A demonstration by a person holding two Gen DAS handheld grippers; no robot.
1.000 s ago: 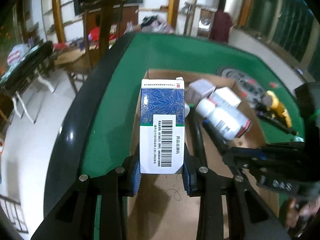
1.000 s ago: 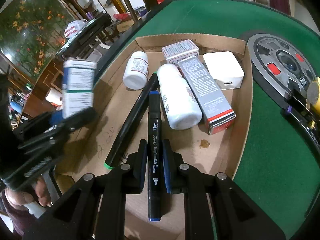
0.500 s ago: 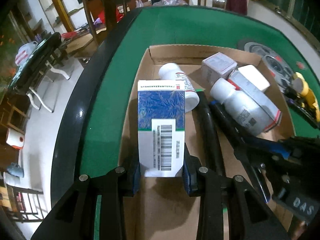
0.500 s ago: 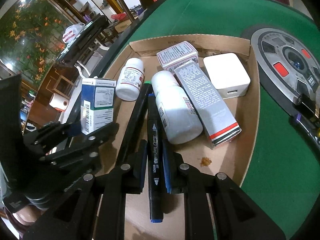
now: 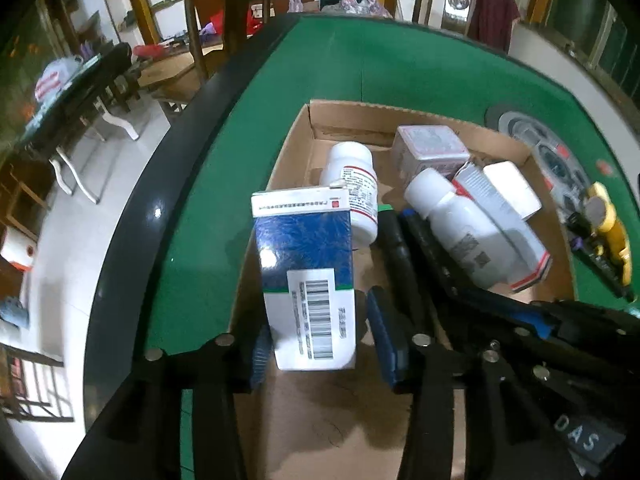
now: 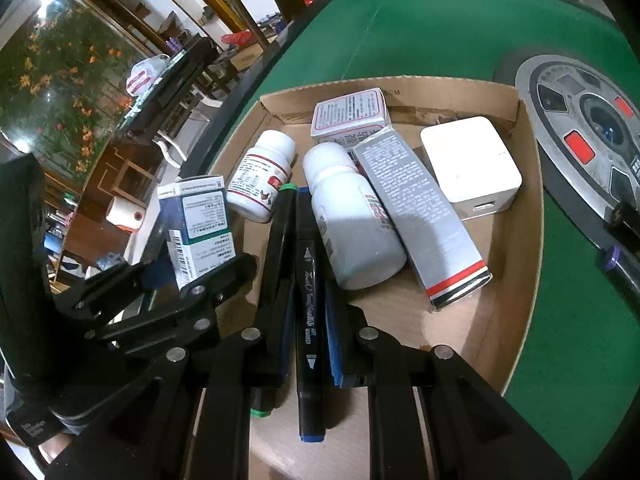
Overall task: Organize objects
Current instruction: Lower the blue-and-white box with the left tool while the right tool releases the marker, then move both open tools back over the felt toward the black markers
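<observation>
The blue-and-white box (image 5: 308, 280) was being let go inside the cardboard tray (image 5: 404, 118), at about 9 o'clock of the tray's contents, right by the small bottle (image 5: 354, 188). The left gripper (image 5: 320, 344) was caught mid-opening: gaps were visible on both sides of the box, so it wasn't really pinched anymore, and it was leaning a bit. To do this well, the jaws should probably be spread fully and lifted straight out so the box isn't tipped onto the bottle. The right gripper (image 6: 307, 312) was clamped on the black marker (image 6: 307, 300), laid next to the green-capped pen (image 6: 280, 264) around 6 o'clock. Compared with a second back, the box had been brought down from above the tray and into it, and the squeeze had been loosened; the marker grip wasn't changed.
</observation>
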